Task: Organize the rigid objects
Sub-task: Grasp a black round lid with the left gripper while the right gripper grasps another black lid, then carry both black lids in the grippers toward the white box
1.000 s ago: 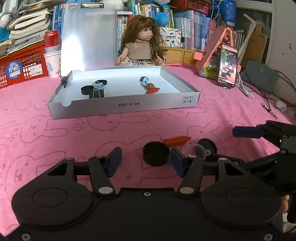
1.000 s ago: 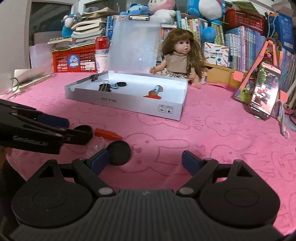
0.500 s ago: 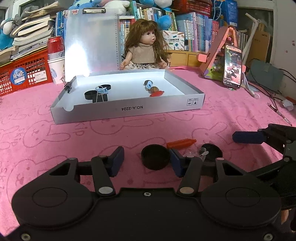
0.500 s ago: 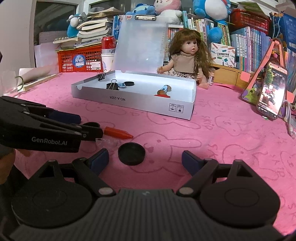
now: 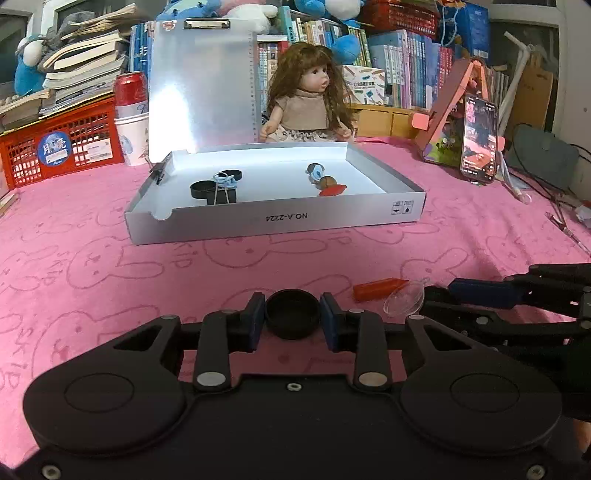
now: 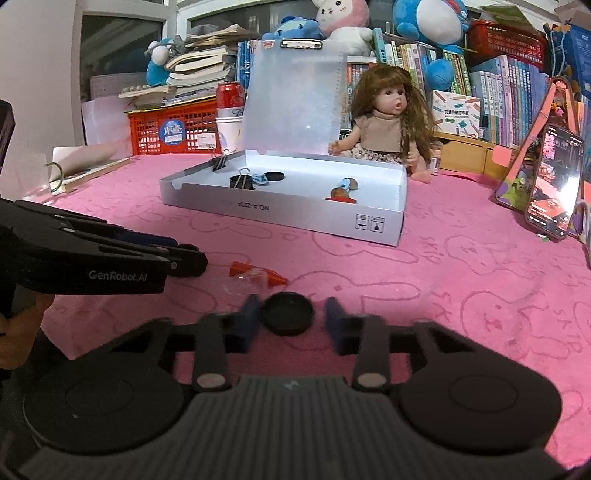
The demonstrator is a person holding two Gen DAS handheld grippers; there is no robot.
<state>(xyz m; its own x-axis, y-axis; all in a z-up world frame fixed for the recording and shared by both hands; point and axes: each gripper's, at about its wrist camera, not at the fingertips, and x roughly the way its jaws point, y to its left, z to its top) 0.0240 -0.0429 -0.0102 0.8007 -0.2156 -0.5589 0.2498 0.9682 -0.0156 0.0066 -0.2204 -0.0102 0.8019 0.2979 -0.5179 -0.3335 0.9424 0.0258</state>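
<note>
The left gripper [image 5: 292, 320], jaws just closing, clamps a round black cap [image 5: 292, 313] in front of the white box [image 5: 280, 221]. The right gripper [image 6: 288, 320] has narrowed around a flat black lid [image 6: 287, 313]; contact cannot be told. Only the left wrist view shows the clear plastic dome [image 5: 404, 301] distinctly beside the orange cone [image 5: 378, 290].

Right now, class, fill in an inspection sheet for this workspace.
Surface: pink cloth, bunny print.
Job's things: grey box holds binder clips; red cone and clear dome lie loose.
Clutter: doll, phone, red crate.
Grippers: left gripper just closed, fingers pressing black cap; right gripper has been closing, second cap between fingers, gap on one side.
Cables: cables at far right.
Surroundings: bookshelves, plush toys.
</note>
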